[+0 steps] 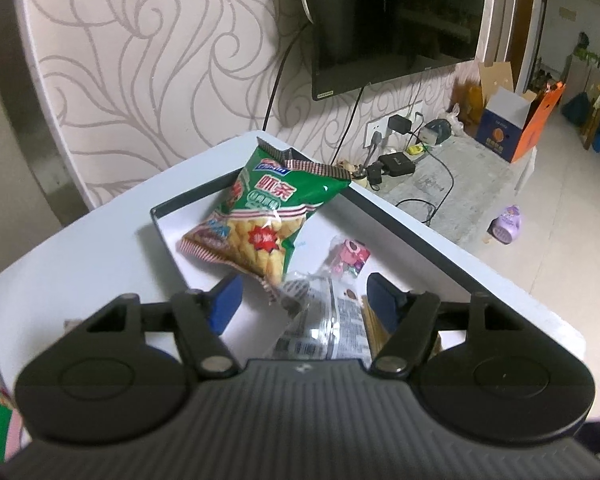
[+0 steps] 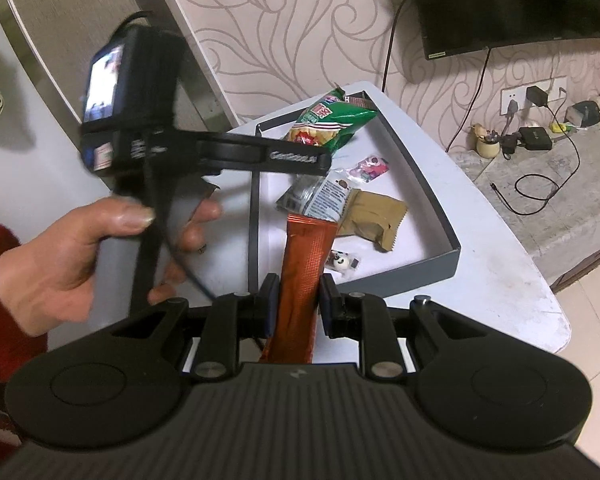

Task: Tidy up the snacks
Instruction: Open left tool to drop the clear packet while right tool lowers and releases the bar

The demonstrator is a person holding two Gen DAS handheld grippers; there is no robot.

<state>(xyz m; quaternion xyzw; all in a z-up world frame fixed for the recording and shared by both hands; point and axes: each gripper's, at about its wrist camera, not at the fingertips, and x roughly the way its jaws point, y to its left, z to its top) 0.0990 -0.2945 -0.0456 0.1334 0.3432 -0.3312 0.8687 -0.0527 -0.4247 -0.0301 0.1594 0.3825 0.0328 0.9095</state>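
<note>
The snacks lie in a low gray tray (image 2: pixel 440 184) on a white table (image 2: pixel 500 280). A green chip bag (image 1: pixel 260 216) leans on the tray's far corner. Nearer in the tray are a pink candy packet (image 1: pixel 350 258), a clear wrapper (image 1: pixel 320 320) and a tan packet (image 2: pixel 374 216). The left gripper (image 1: pixel 300 300) hangs over the tray, jaws wide, holding nothing. The right gripper (image 2: pixel 298 304) pinches a long orange packet (image 2: pixel 304 272) at the tray's near edge. A hand (image 2: pixel 80 252) holds the left gripper's handle.
</note>
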